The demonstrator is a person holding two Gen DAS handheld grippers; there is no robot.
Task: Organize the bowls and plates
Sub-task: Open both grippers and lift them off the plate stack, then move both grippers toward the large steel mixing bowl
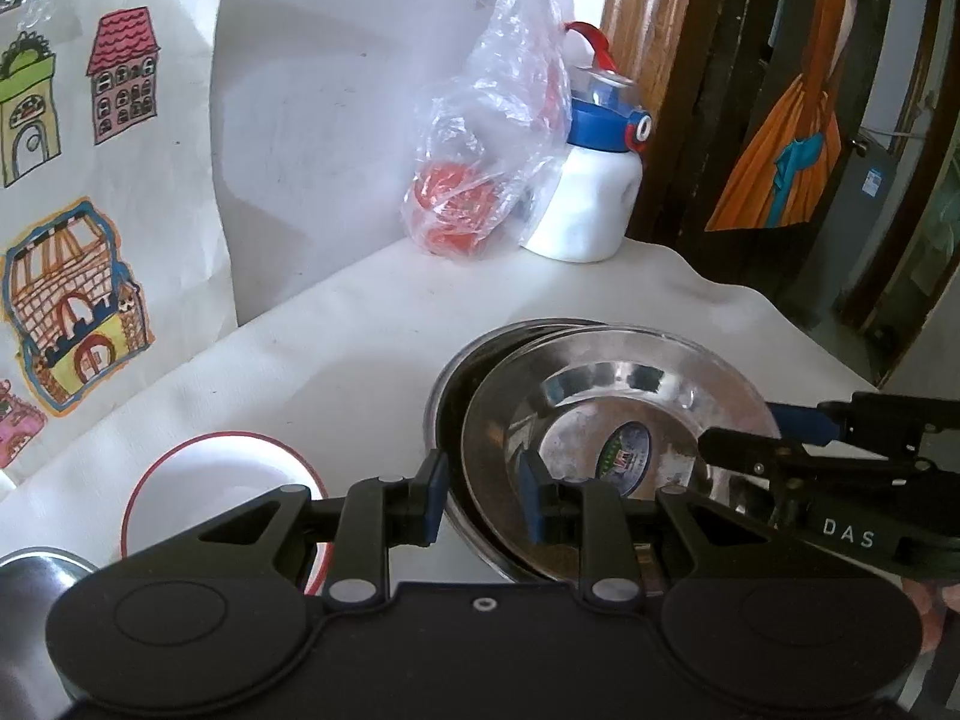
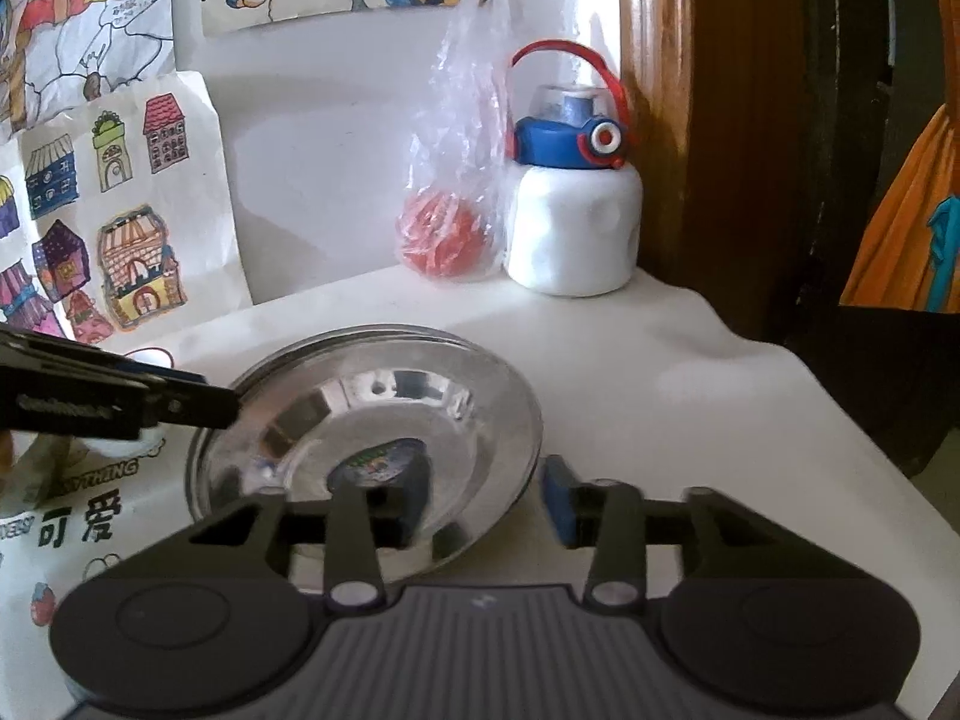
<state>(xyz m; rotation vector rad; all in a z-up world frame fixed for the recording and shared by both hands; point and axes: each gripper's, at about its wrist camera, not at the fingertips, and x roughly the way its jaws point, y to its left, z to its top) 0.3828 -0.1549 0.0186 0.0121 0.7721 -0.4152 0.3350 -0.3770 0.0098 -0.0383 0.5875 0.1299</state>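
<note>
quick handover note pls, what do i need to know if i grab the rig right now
Left gripper: jaws closed on the near rim of the steel stack.
Right gripper: jaws open, astride the top plate rim, not pressing.
Top plate lies skewed on the stack.
White bowl stands apart beside the stack; a steel dish shows at the frame edge.
Done: steel plates piled.
Left: likely square the top plate, then sort the bowl and dish.
</note>
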